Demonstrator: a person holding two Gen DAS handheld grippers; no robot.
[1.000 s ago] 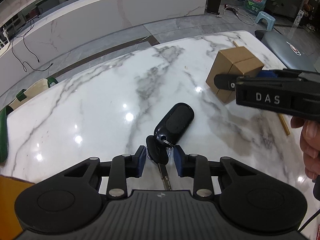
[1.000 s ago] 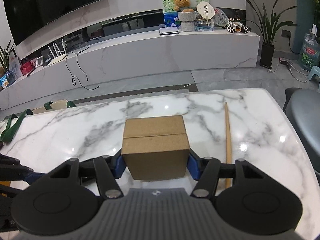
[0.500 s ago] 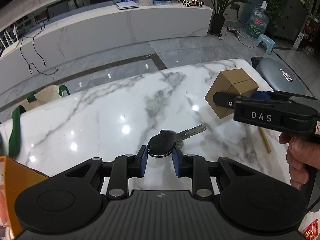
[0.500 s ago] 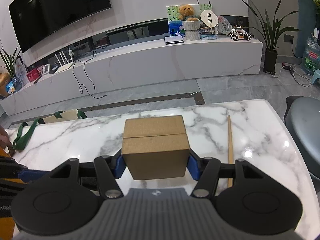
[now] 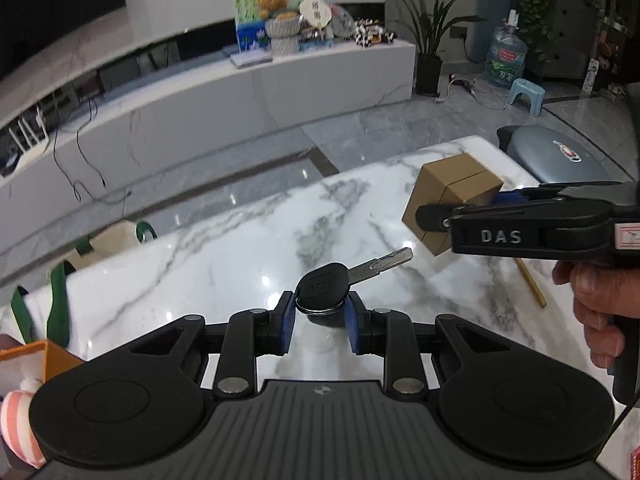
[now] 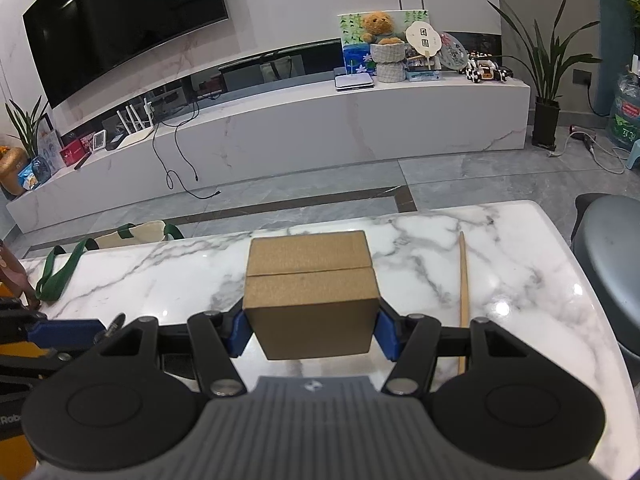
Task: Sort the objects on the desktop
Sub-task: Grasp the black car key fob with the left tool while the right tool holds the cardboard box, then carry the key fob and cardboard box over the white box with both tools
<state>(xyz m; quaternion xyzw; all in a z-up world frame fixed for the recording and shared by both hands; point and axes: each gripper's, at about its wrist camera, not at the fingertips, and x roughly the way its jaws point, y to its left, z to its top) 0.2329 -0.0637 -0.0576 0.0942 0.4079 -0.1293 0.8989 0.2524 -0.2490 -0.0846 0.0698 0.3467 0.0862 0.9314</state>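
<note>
The left gripper (image 5: 320, 322) is gripping a black car key (image 5: 322, 286) by its head, its jaws having just been closing on it. The key is hanging clear above the white marble desk (image 5: 200, 264), its metal blade sticking out up and to the right, with a rounded black fob partly showing beneath the head. The right gripper (image 6: 312, 330) is clamping a brown cardboard box (image 6: 310, 280) between its blue pads, one on each side wall, and the box is sitting above the desk surface. A hand (image 5: 600, 312) is holding that gripper's handle at the right edge of the left wrist view. A thin wooden stick (image 6: 463, 300) is lying on the desk just right of the box.
</note>
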